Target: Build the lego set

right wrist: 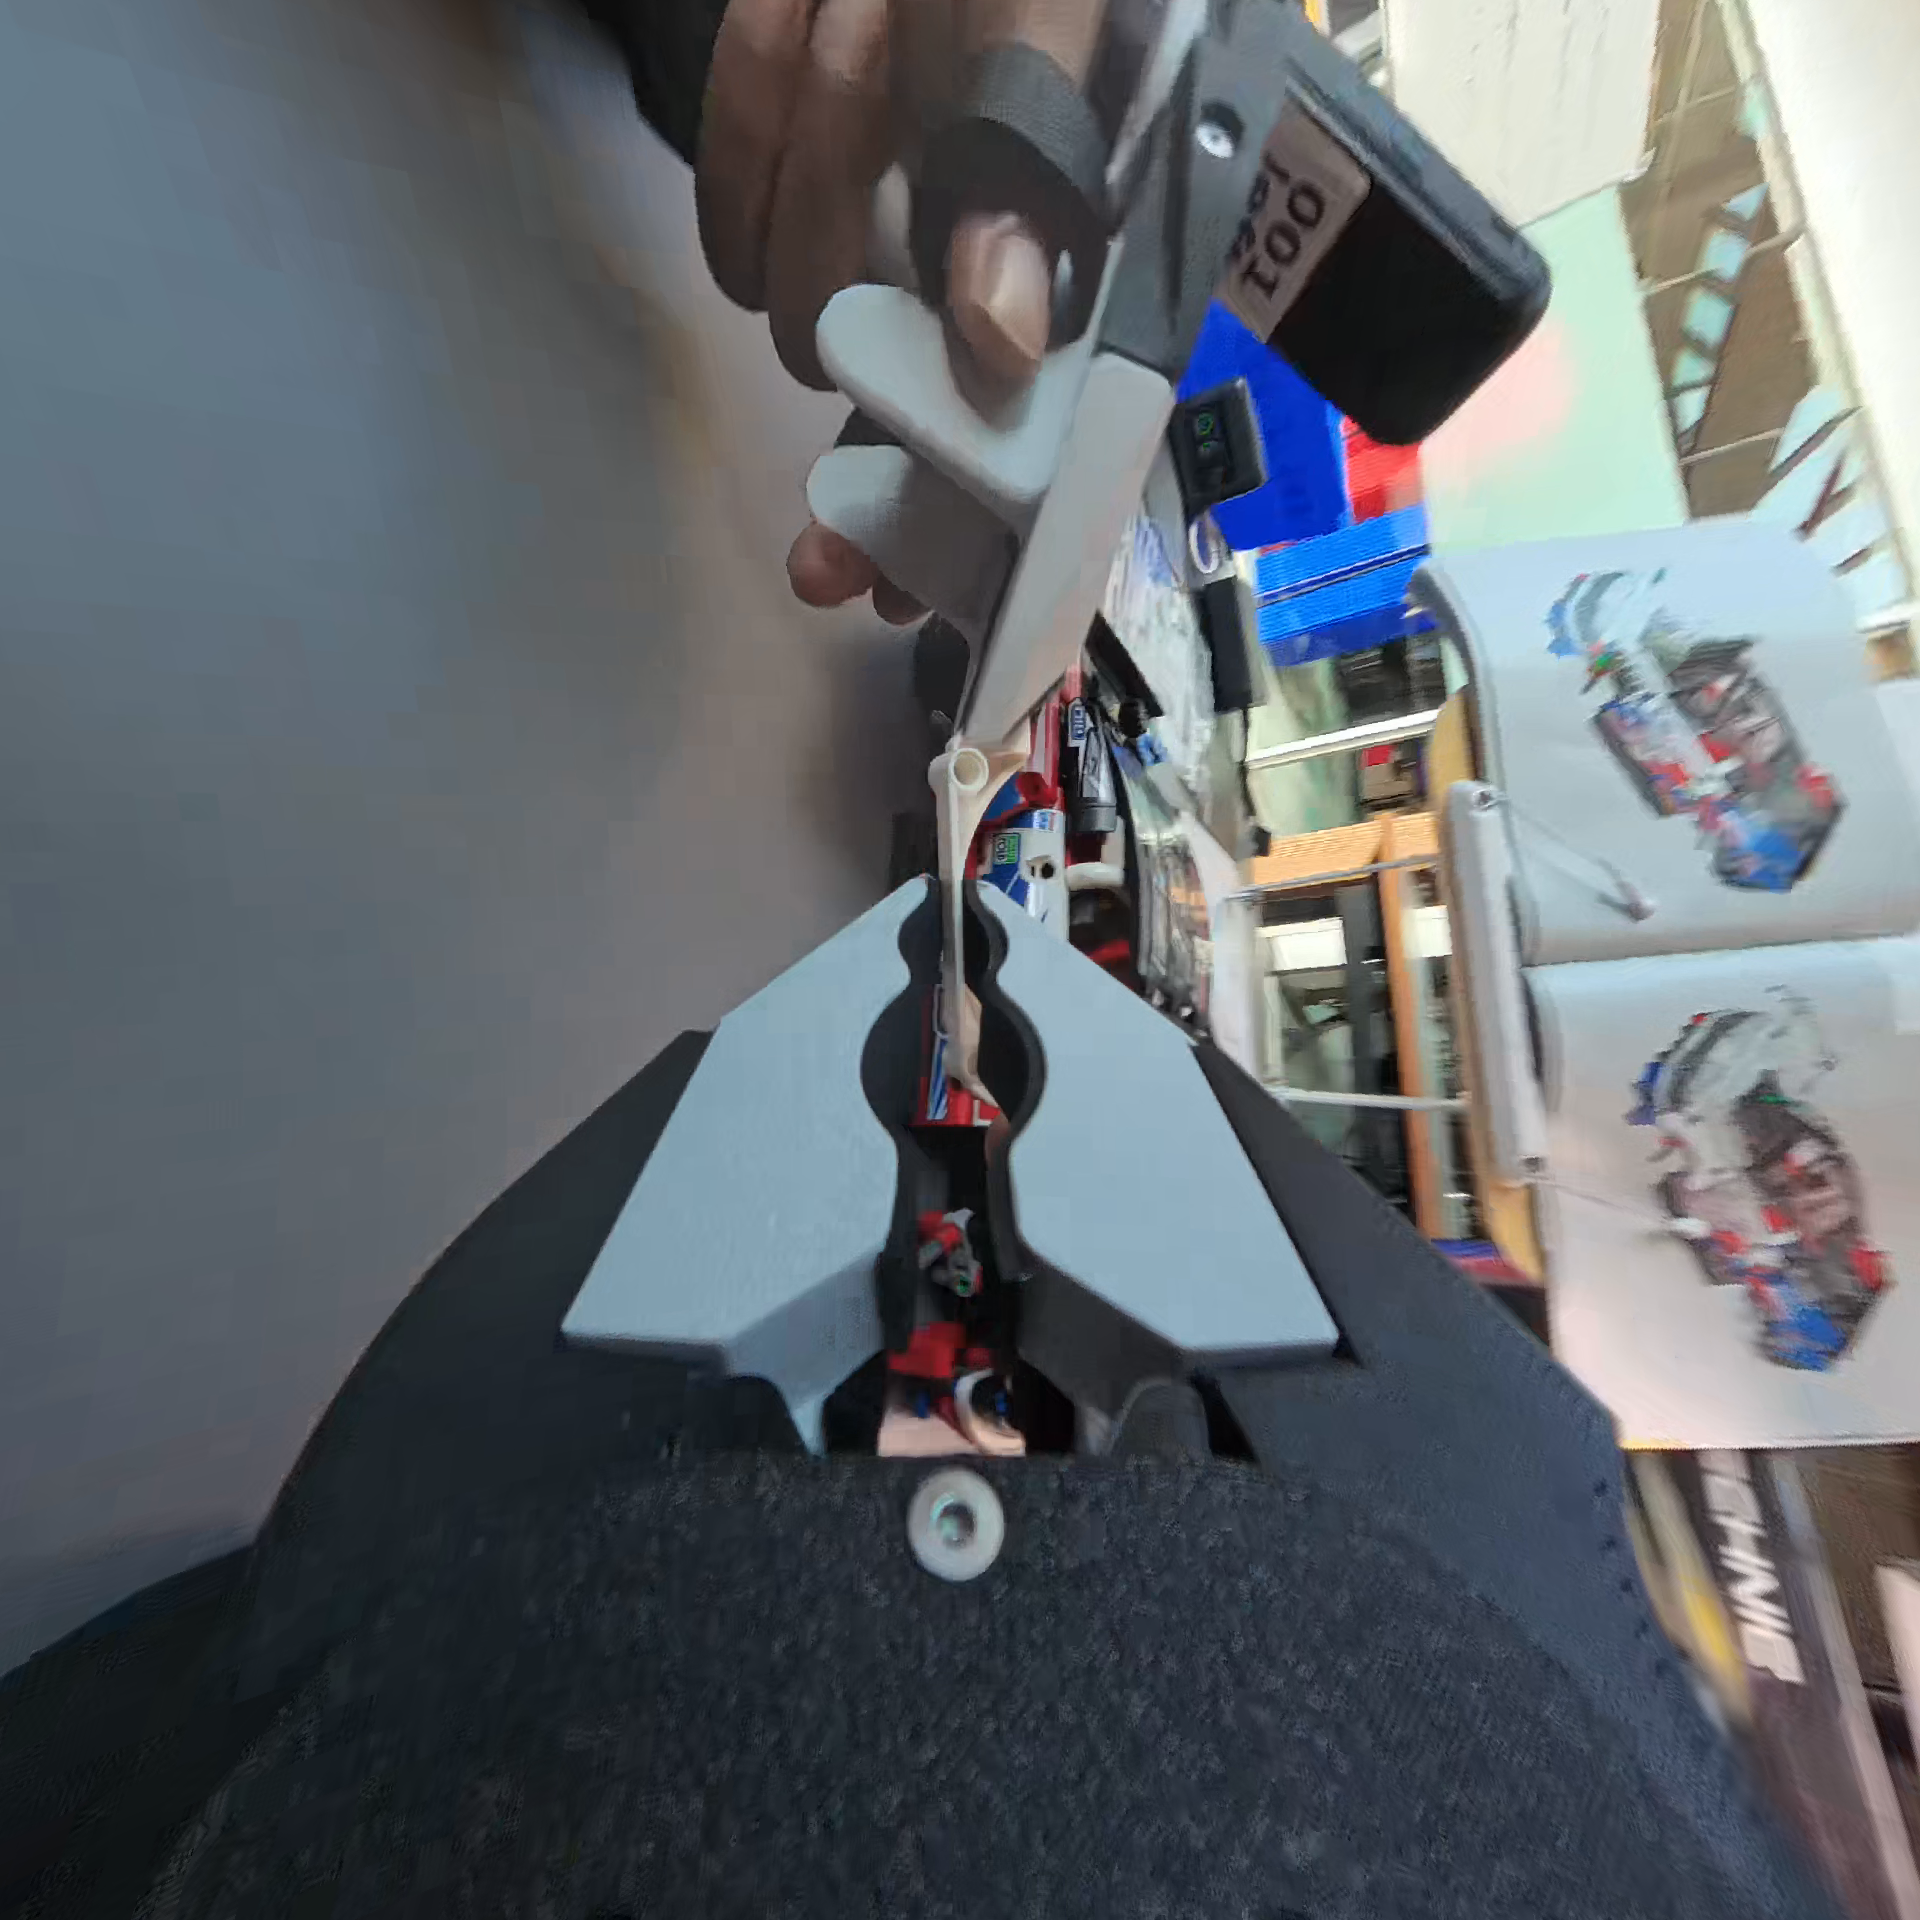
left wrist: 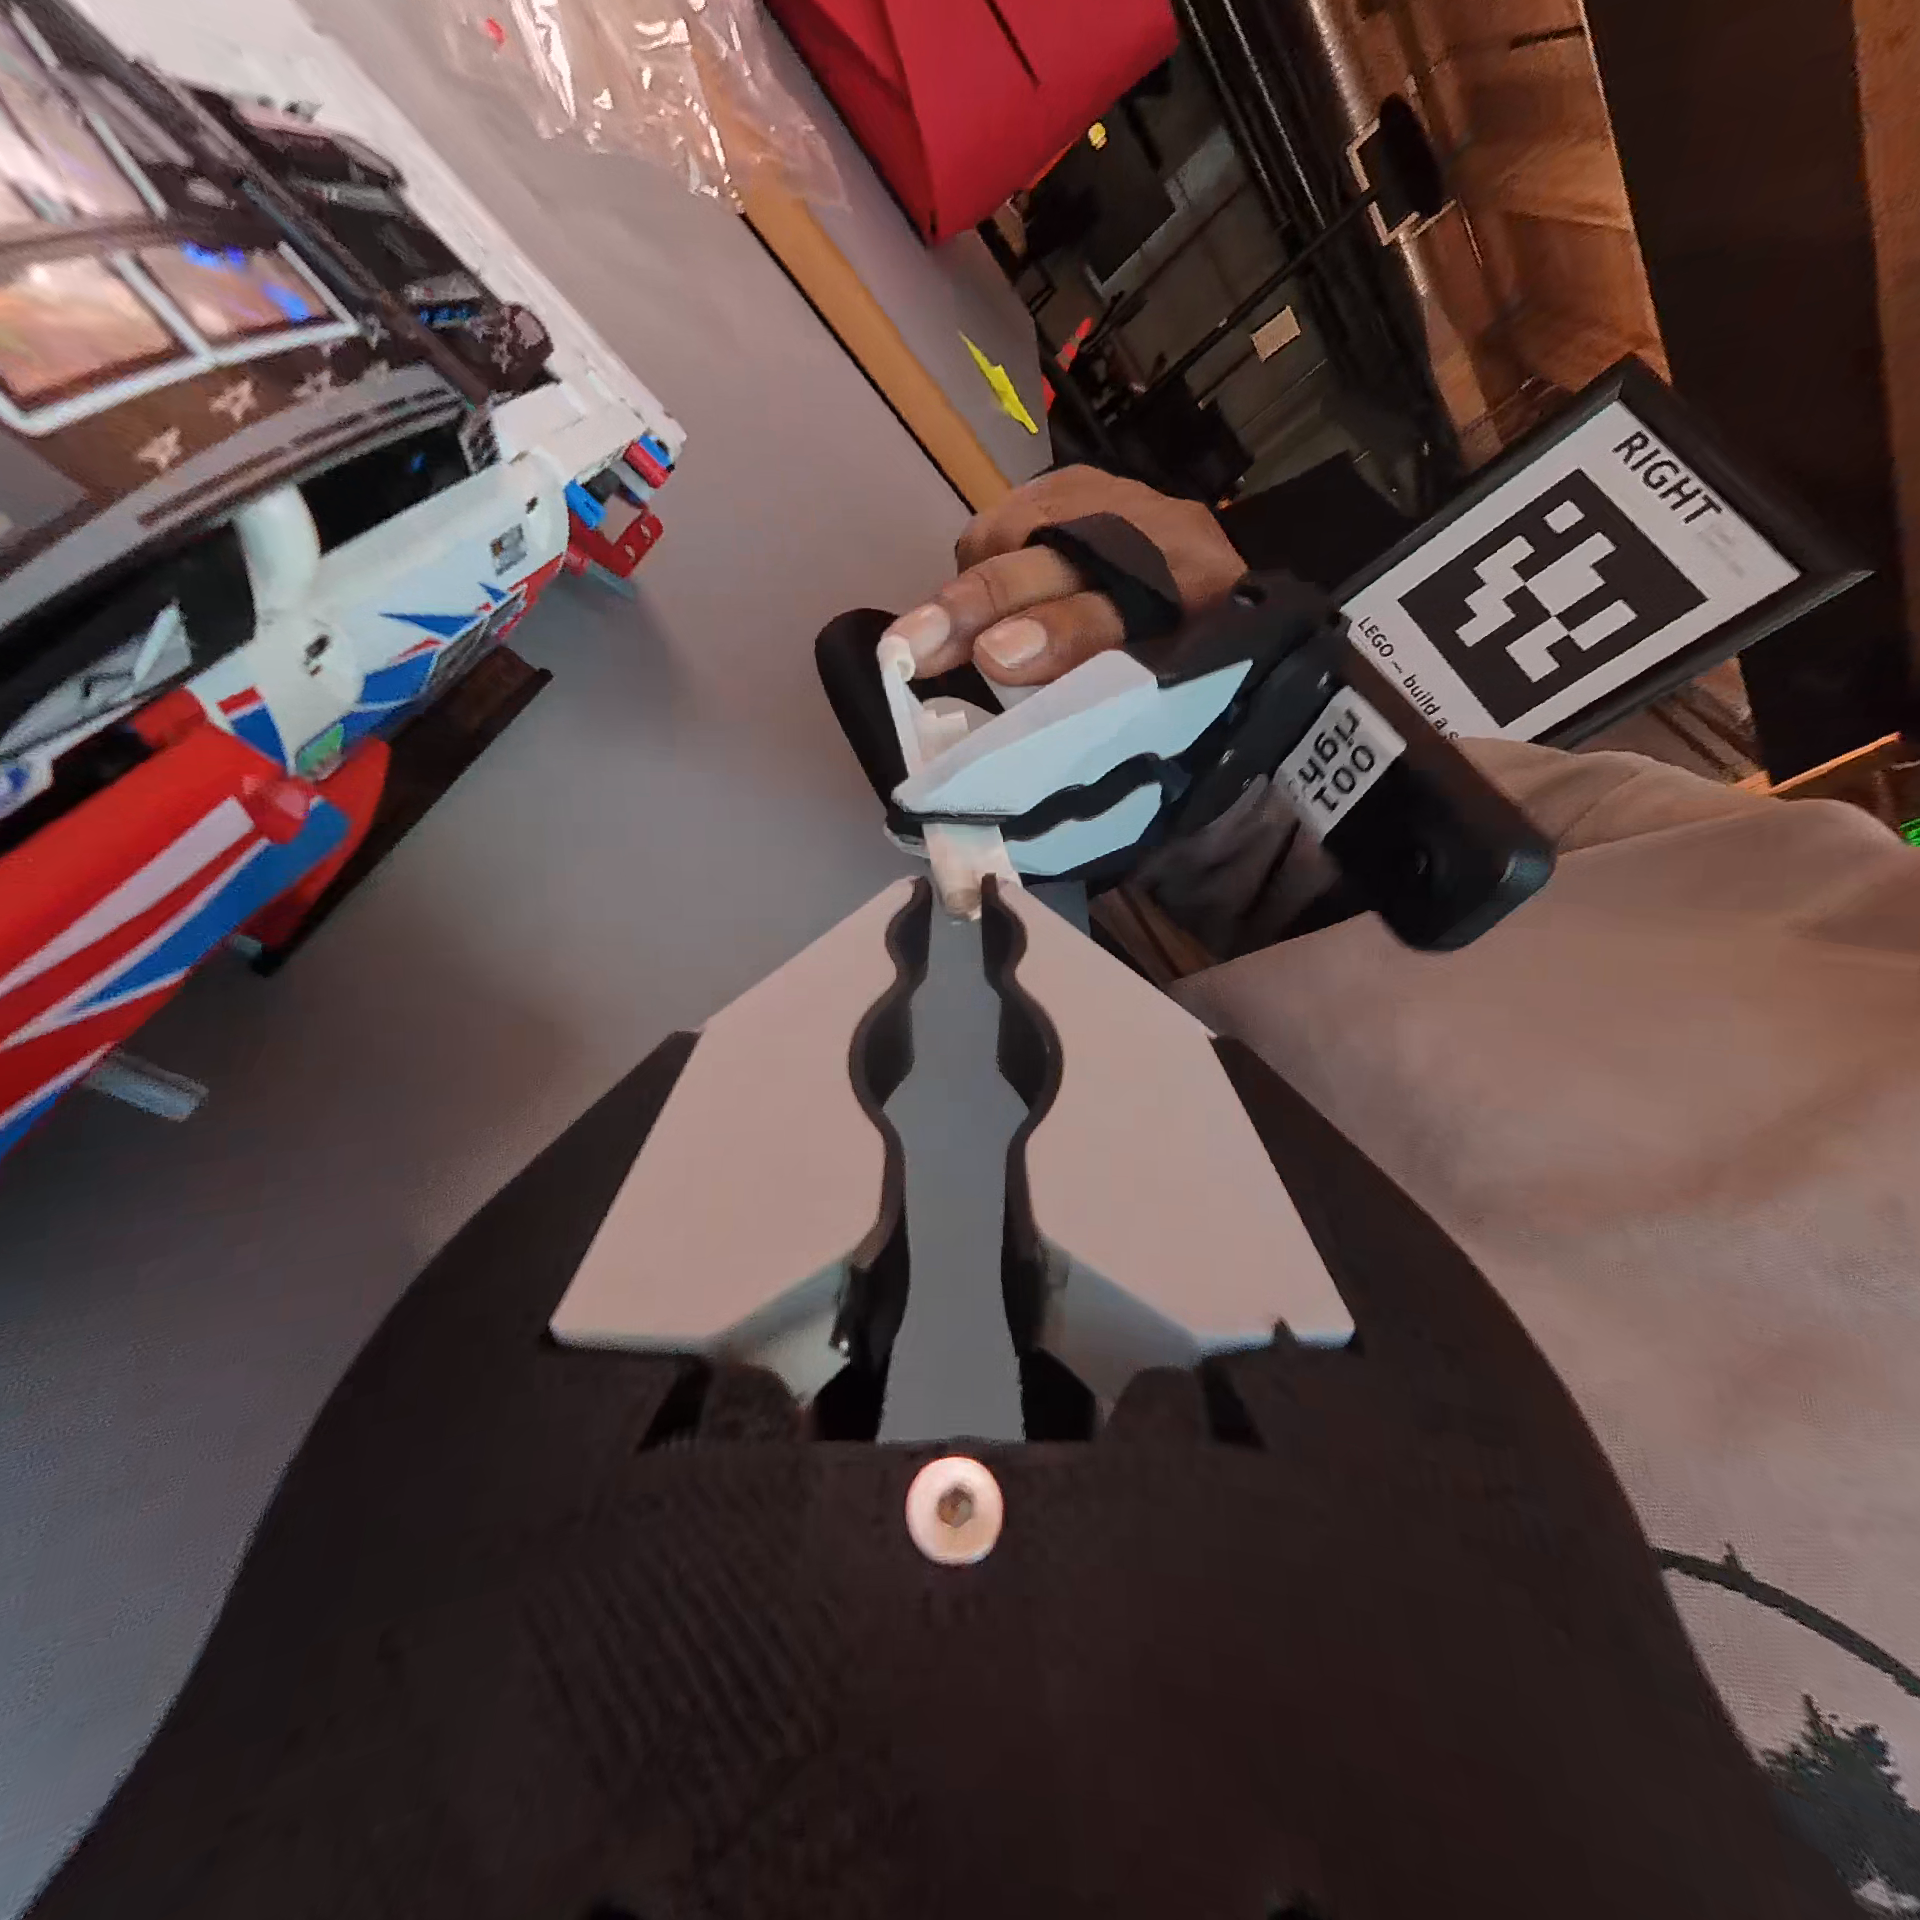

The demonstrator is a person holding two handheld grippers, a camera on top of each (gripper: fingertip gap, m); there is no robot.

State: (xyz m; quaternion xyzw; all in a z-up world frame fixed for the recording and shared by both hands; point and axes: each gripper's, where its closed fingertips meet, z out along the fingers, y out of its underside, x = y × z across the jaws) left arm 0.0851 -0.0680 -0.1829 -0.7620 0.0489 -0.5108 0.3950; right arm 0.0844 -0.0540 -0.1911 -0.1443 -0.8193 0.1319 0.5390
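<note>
A thin white Lego panel piece [right wrist: 954, 831] is held in the air between both grippers. My right gripper [right wrist: 961, 920] is shut on its flat edge; the piece's round holed end sticks out past the fingertips. In the left wrist view my left gripper [left wrist: 954, 891] is closed on a short white stub [left wrist: 961, 868] of the same piece, just below the right gripper [left wrist: 1039, 774], which a hand holds. In the right wrist view the left gripper [right wrist: 997, 665] comes down from above onto the piece's far end. The large red, white and blue Lego car [left wrist: 260, 623] stands on the grey table [left wrist: 675, 831] to the left.
Clear plastic bags [left wrist: 644, 94] and a red object [left wrist: 966, 94] lie at the table's far edge, with a small yellow piece [left wrist: 1003, 384] near the rim. An open instruction booklet [right wrist: 1683, 727] with car pictures stands to the right. The car also shows behind my right fingers [right wrist: 1039, 831]. The tips of both grippers are at nearly the same place.
</note>
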